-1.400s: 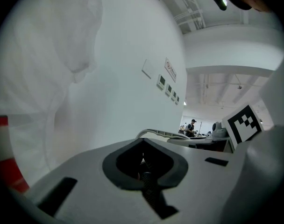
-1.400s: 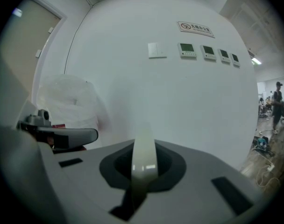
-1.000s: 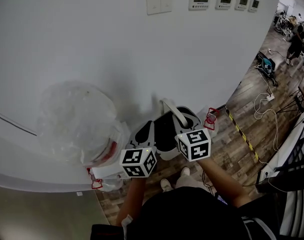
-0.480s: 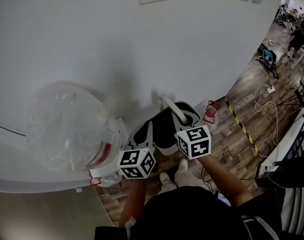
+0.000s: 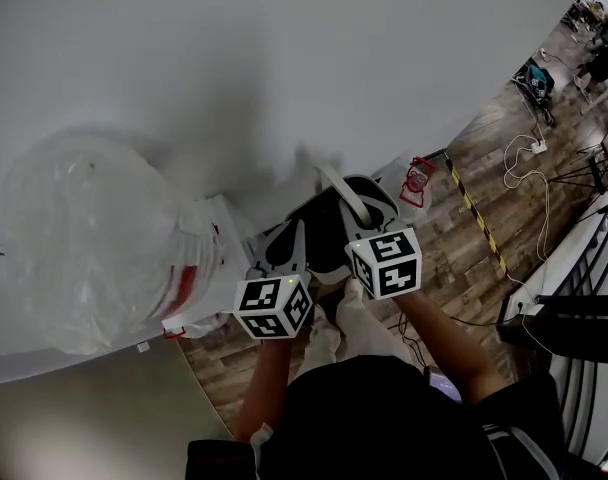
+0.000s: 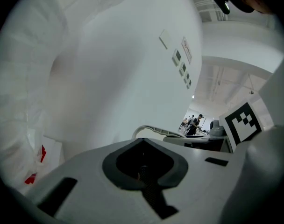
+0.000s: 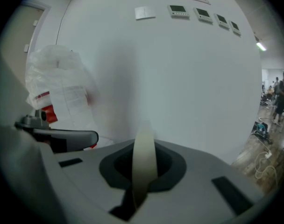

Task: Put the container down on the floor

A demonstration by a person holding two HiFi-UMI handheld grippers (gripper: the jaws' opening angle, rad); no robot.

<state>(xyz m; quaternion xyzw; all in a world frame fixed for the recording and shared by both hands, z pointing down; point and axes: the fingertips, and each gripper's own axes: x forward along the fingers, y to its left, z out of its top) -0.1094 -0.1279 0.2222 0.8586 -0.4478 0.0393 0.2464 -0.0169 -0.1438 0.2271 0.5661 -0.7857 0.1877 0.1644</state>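
Observation:
A dark container (image 5: 324,246) with a pale strap handle (image 5: 346,200) hangs between my two grippers, close to the white wall and above the wood floor. My right gripper (image 5: 360,220) is shut on that handle; in the right gripper view the cream strap (image 7: 144,157) runs up through its closed jaws (image 7: 142,171). My left gripper (image 5: 289,243) reaches the container's near-left rim. In the left gripper view its jaws (image 6: 144,169) stand together, with a thin dark strip in the seam that I cannot make out. The handle's loop (image 6: 153,129) shows just beyond.
A big clear plastic bag (image 5: 84,238) and a white bag with red print (image 5: 199,263) stand at the left against the wall. Another red-printed white bag (image 5: 416,180) lies at the right. Yellow-black tape (image 5: 479,218) and cables (image 5: 529,183) cross the floor. The person's shoes (image 5: 359,318) are below the grippers.
Both grippers and the container have sunk toward the floor. The head view has tipped down, so the wall panels have left its top edge. The grip on the handle is unchanged.

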